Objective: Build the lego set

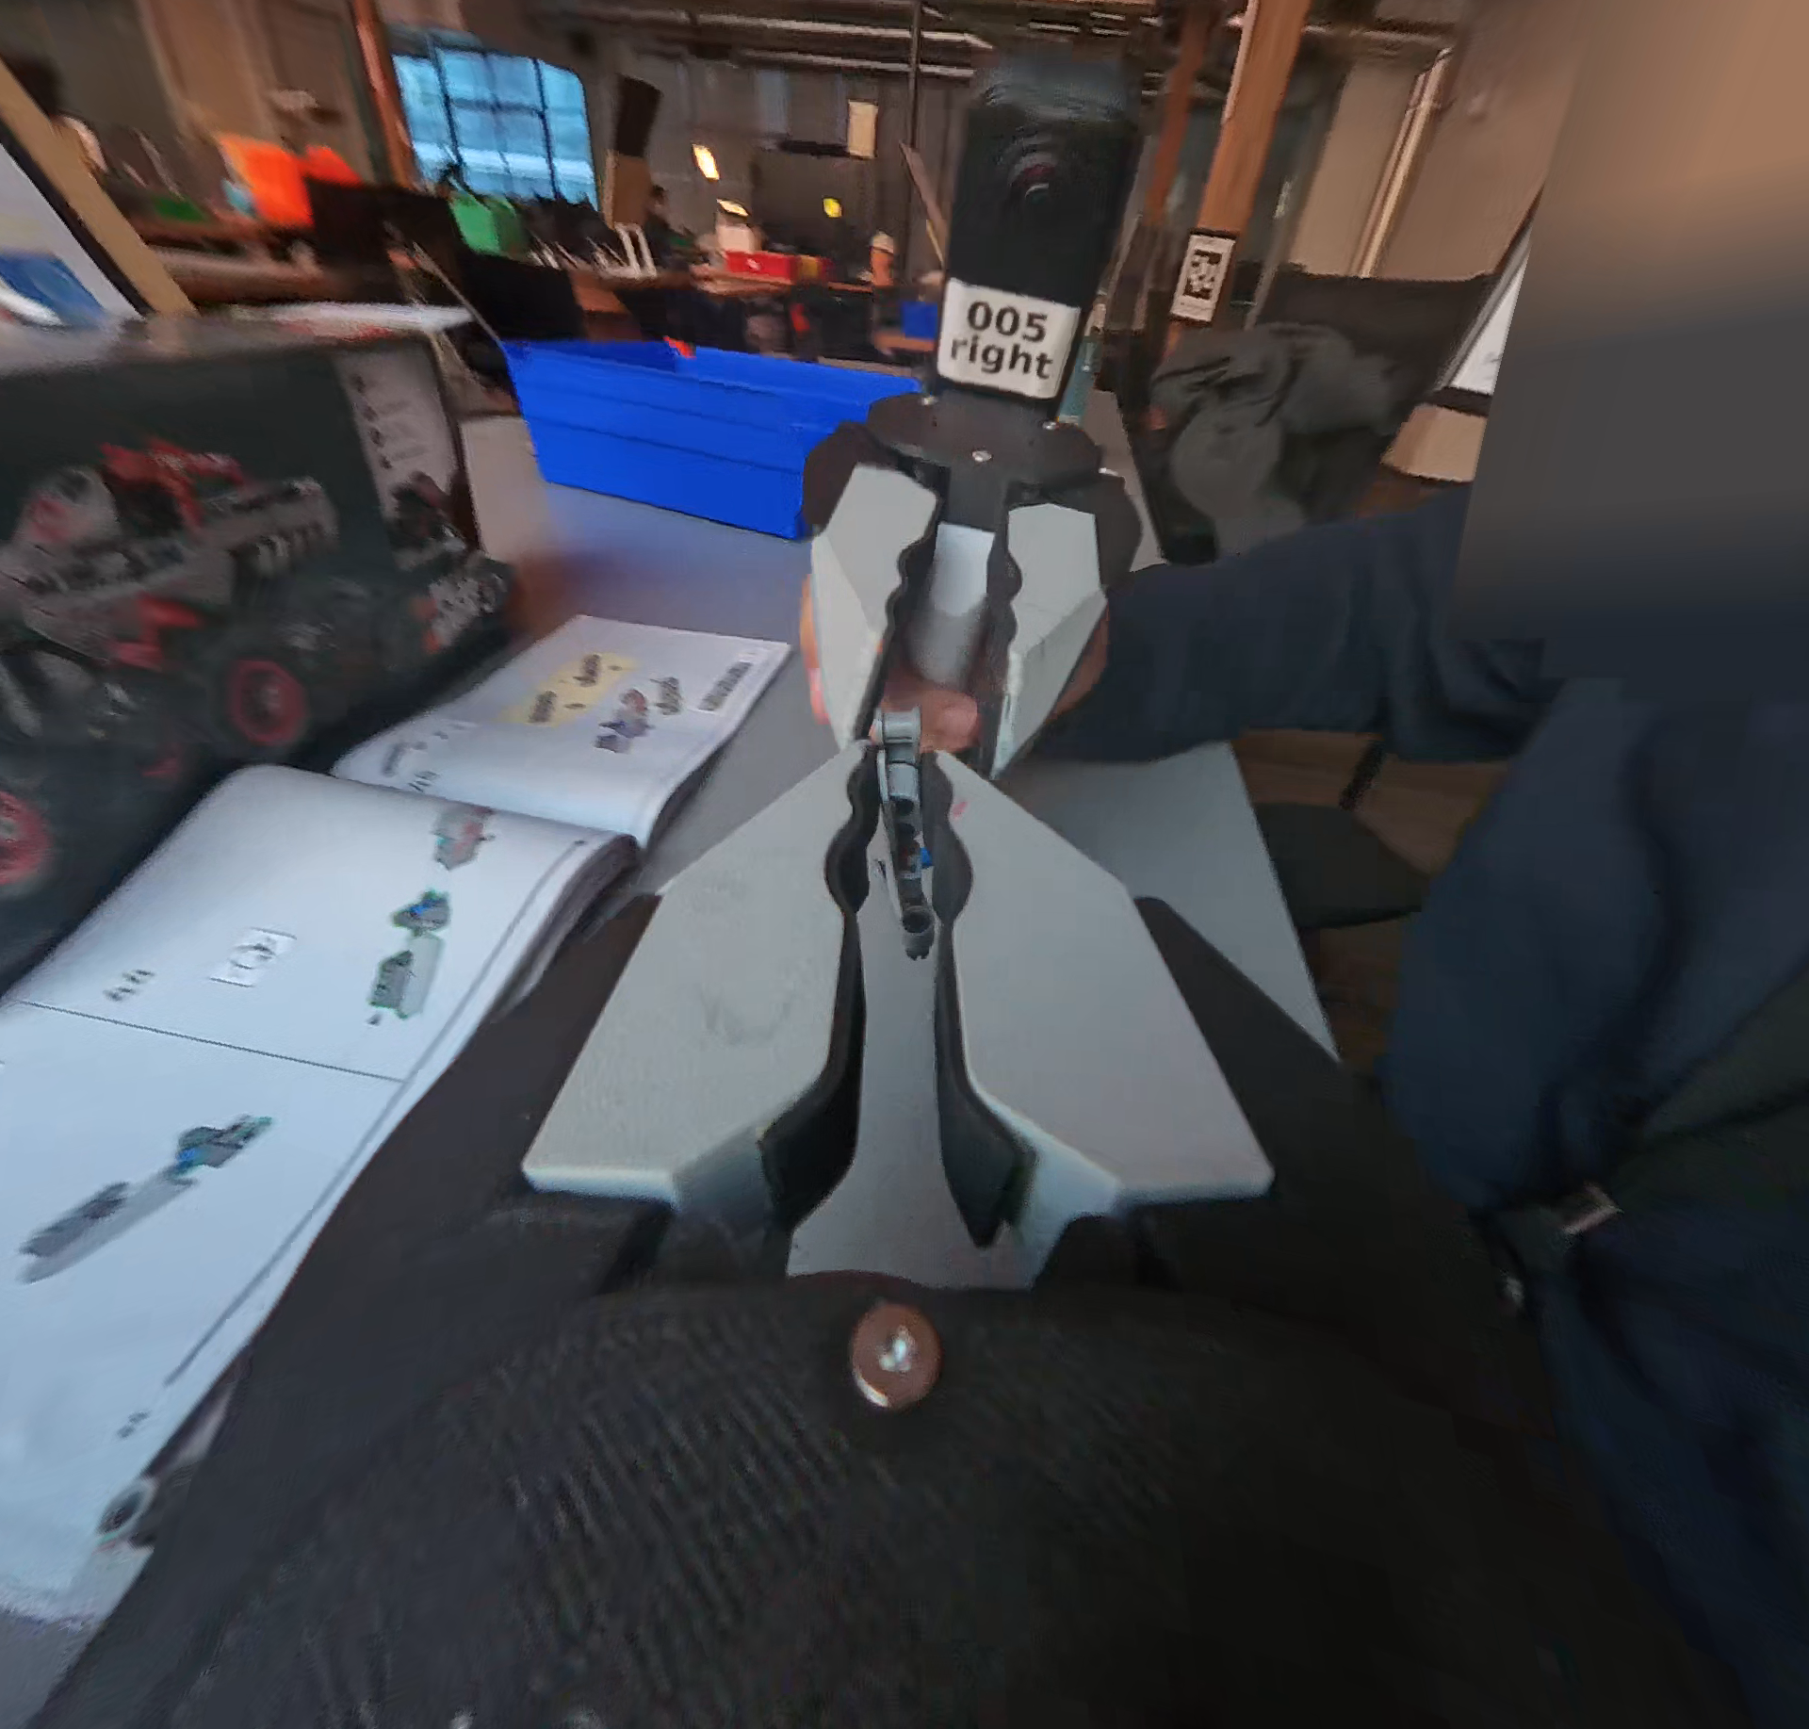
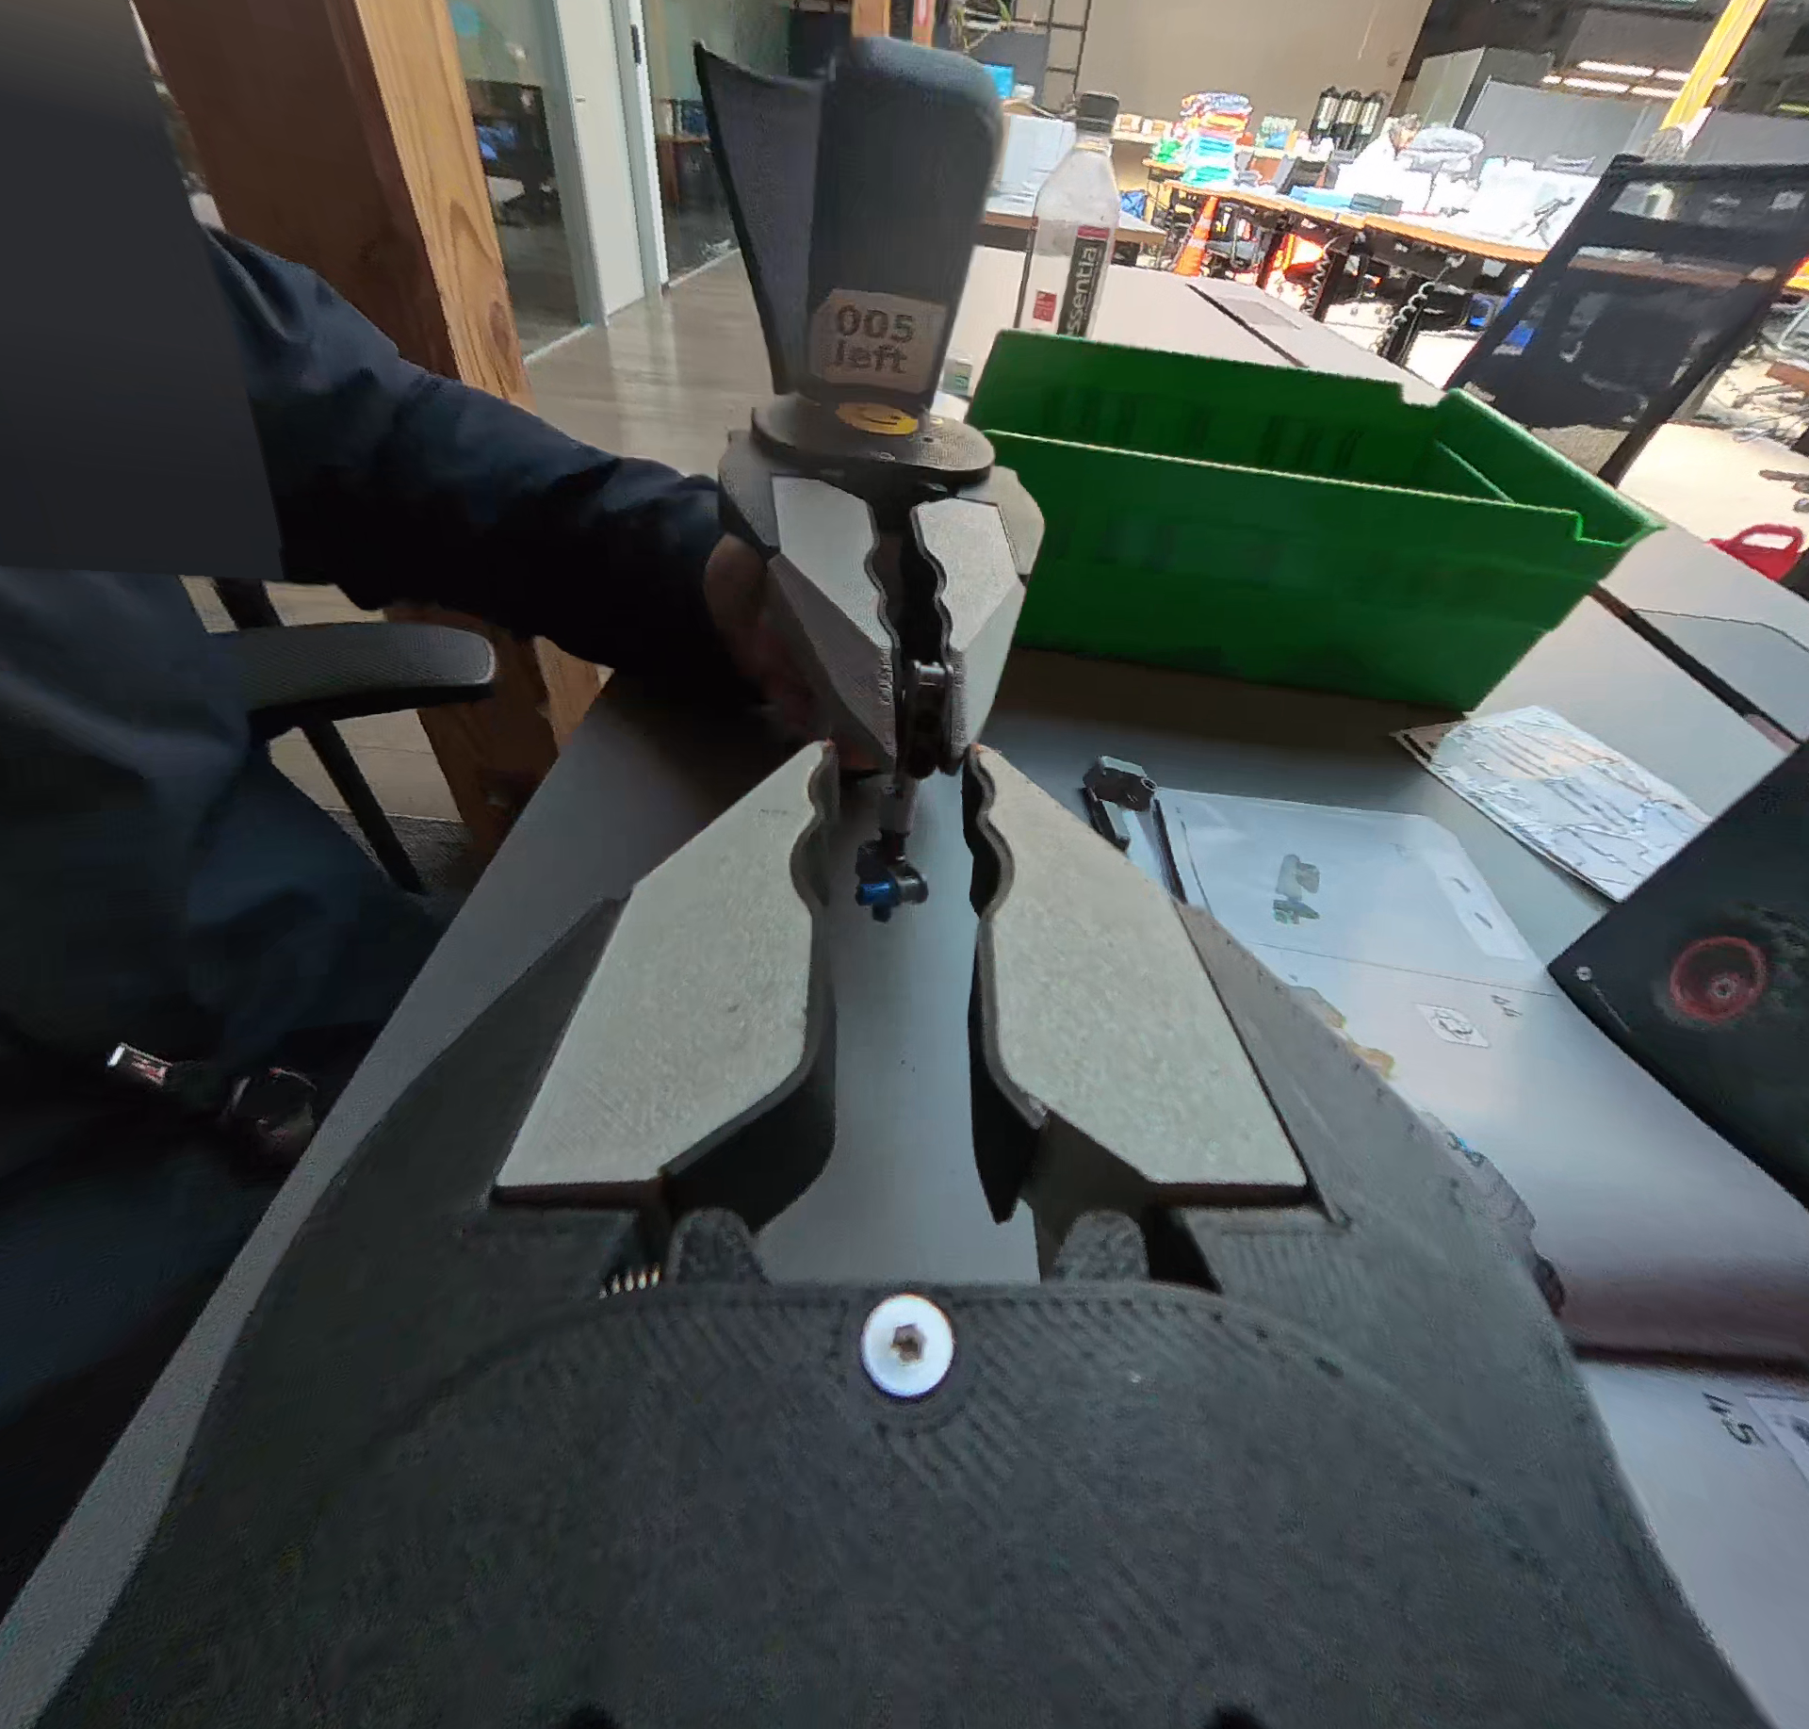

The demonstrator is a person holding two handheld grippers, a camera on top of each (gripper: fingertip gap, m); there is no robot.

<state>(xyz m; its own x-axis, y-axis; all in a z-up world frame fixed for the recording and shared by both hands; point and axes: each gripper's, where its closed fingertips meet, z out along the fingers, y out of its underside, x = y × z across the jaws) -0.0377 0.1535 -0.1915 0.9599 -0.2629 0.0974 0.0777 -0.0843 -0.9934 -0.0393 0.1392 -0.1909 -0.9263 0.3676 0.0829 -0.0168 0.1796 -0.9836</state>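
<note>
My left gripper [image 1: 901,767] is shut on a grey lego beam assembly [image 1: 903,835] and holds it above the grey table [image 1: 685,566]. In the right wrist view the left gripper [image 2: 920,752] points toward me; the assembly [image 2: 925,693] hangs from its tips and ends in a blue pin piece [image 2: 886,887]. My right gripper [image 2: 901,772] is open, tip to tip with the left one, and the blue end sits between its fingers without touching them. The right gripper also shows in the left wrist view [image 1: 930,737], facing me.
An open instruction booklet [image 1: 343,899] [image 2: 1370,899] lies beside the set's box [image 1: 196,556] [image 2: 1713,977]. A blue bin [image 1: 666,429], a green bin [image 2: 1273,527] and a water bottle [image 2: 1072,223] stand behind. A small grey lego part [image 2: 1116,786] lies near the booklet. The grippers are tip to tip, or close to it.
</note>
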